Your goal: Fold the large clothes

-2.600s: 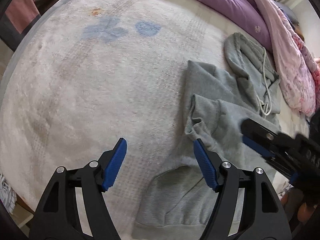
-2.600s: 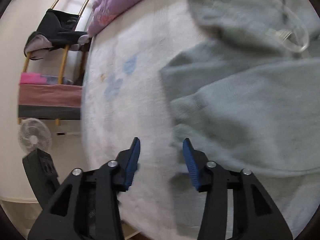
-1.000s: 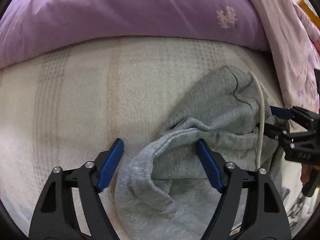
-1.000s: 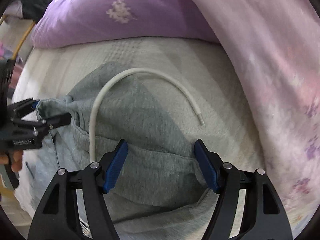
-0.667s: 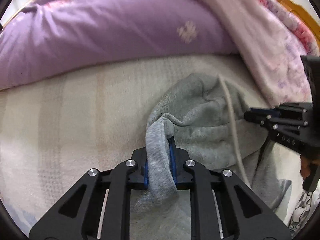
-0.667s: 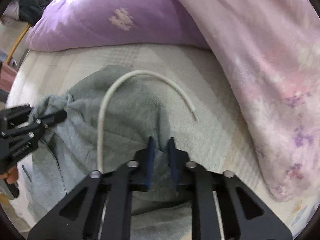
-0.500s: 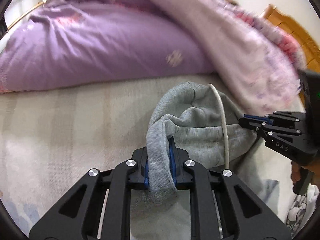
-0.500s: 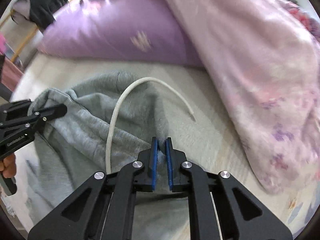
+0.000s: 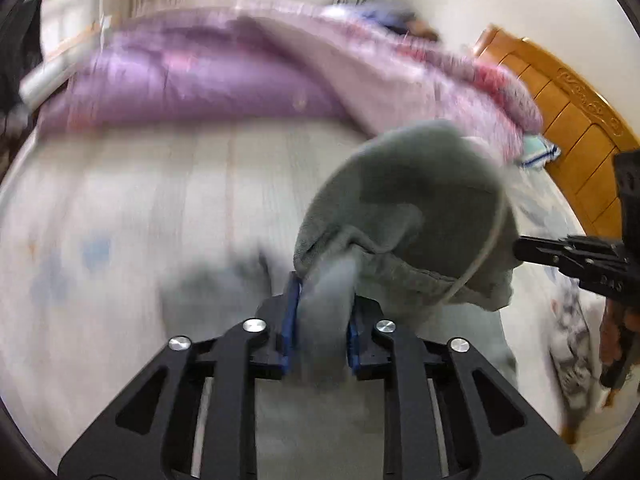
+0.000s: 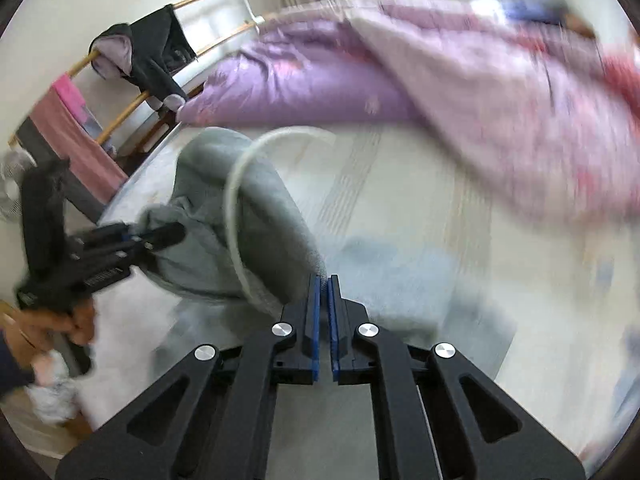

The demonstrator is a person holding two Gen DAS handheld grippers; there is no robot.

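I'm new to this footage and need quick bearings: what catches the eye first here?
A grey fleece hoodie with a white drawstring hangs lifted over the pale bed blanket, its hood pinched between the left gripper and the right gripper. Behind lies a rumpled purple quilt.

We see the left gripper (image 9: 322, 320) with its blue pads (image 9: 291, 324) pressed on a thick roll of the grey hoodie (image 9: 404, 216); its jaws are easing apart, with the fabric between them. The hood bulges up to the right of the grip, lifted off the pale bed cover (image 9: 160, 200), and a white drawstring (image 9: 486, 248) curves down its right side. At the right edge the right gripper (image 9: 524, 249) reaches in sideways and meets the hood's far edge; whether it pinches the cloth we cannot tell here. Behind lies a purple duvet (image 9: 200, 84) with a pink quilt (image 9: 420, 80) heaped over it, and a wooden headboard (image 9: 568, 120) stands at the far right. Much of the view is blurred.
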